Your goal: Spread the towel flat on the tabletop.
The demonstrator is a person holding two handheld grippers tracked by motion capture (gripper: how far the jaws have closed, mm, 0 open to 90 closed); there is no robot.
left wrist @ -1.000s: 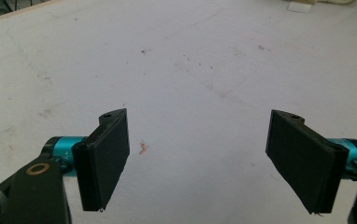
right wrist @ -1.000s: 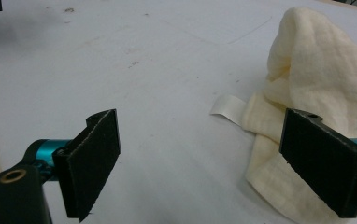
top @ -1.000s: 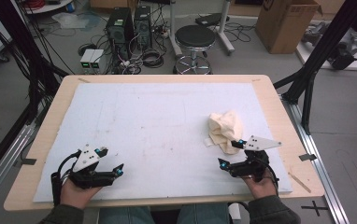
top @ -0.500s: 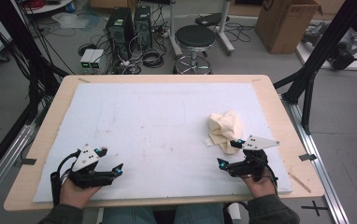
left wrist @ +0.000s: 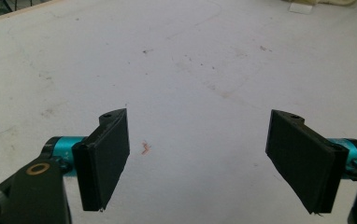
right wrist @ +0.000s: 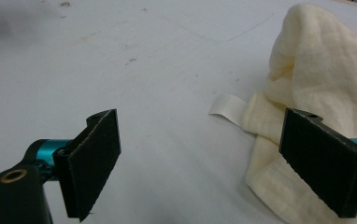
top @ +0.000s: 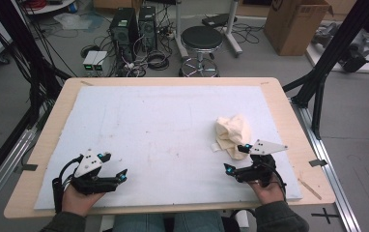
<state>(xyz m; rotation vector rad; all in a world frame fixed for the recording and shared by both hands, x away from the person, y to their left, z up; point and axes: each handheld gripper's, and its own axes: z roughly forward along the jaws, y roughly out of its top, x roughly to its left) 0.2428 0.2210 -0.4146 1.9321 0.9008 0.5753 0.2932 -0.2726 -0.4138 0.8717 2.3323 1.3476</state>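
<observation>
One cloth (top: 232, 135), two open tongs (top: 235, 158)

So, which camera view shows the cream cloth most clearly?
The right gripper view: the crumpled cloth is close, with folds and label visible. The high view shows it whole but small; the left gripper view catches its edge.

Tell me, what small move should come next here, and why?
Probably the right gripper should ease forward and a little to its right, so the cloth's near edge sits between its jaws. They stand wide open, and the crumpled cloth lies just ahead, beside one jaw, not gripped. The left gripper is open too, far from it.
</observation>
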